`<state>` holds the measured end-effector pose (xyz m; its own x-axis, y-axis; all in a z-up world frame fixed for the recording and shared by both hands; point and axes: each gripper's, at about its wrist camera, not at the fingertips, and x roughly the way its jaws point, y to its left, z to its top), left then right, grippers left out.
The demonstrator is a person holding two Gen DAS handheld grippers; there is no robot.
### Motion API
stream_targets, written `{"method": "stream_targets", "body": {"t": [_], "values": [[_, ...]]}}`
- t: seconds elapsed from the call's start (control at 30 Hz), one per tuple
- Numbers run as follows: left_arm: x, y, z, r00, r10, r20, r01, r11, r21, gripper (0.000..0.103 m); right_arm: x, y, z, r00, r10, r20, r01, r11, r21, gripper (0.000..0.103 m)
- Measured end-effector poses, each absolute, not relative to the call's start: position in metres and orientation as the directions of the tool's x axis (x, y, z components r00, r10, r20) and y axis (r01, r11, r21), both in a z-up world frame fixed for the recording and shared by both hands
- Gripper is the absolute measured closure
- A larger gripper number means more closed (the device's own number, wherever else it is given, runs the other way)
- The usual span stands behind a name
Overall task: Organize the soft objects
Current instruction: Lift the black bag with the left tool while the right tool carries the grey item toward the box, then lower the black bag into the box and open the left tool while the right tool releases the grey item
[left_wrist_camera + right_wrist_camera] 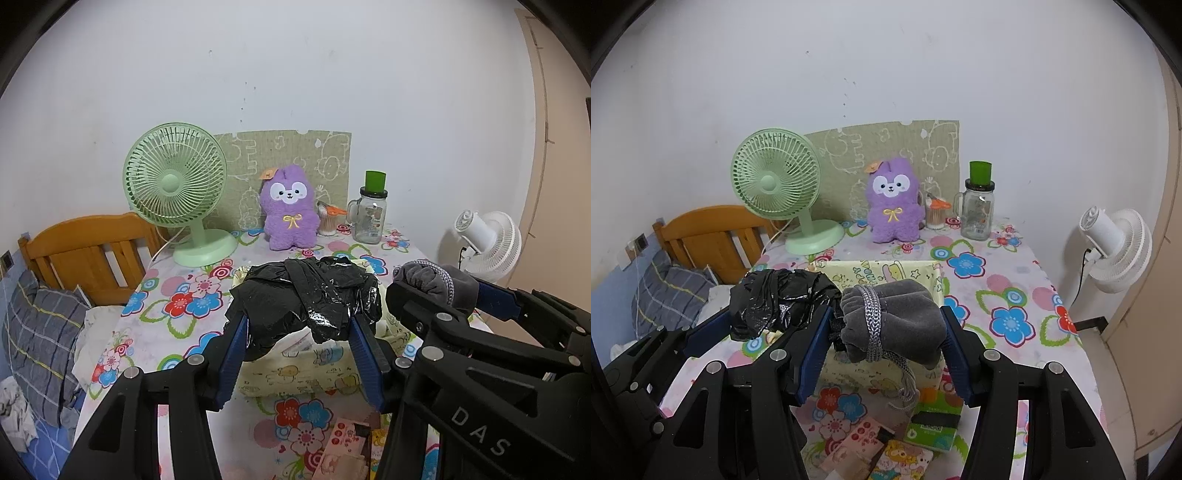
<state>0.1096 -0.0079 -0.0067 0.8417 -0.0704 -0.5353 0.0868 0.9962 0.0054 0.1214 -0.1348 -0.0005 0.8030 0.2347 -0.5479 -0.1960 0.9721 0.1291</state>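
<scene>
My left gripper [297,328] is shut on a crumpled black plastic bag [306,295] and holds it above a yellow cartoon-print fabric box [295,373]. My right gripper [886,325] is shut on a grey velvet pouch [894,317] wound with a silver cord, over the same box [879,271]. The black bag [775,299] and left gripper show at the left of the right wrist view. The pouch [432,280] shows at the right of the left wrist view. A purple plush toy [290,208] sits upright at the table's back.
A green desk fan [177,192], a glass jar with a green lid [371,212] and a cotton swab cup [328,219] stand along the back. Tissue packs and cards [923,424] lie near the front edge. A white fan [1115,243] stands right, a wooden bed [85,251] left.
</scene>
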Motion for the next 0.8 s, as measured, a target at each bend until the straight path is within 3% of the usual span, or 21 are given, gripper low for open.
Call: {"method": "stream_targets", "body": {"t": [0.8], "values": [[0.169,0.001,-0.023,0.811,-0.061,-0.582,0.066,0.998,-0.012,0.046,0.183,-0.122,-0.018,0.769,0.244,-0.591,-0.203,0.970,0.136,0.042]]}}
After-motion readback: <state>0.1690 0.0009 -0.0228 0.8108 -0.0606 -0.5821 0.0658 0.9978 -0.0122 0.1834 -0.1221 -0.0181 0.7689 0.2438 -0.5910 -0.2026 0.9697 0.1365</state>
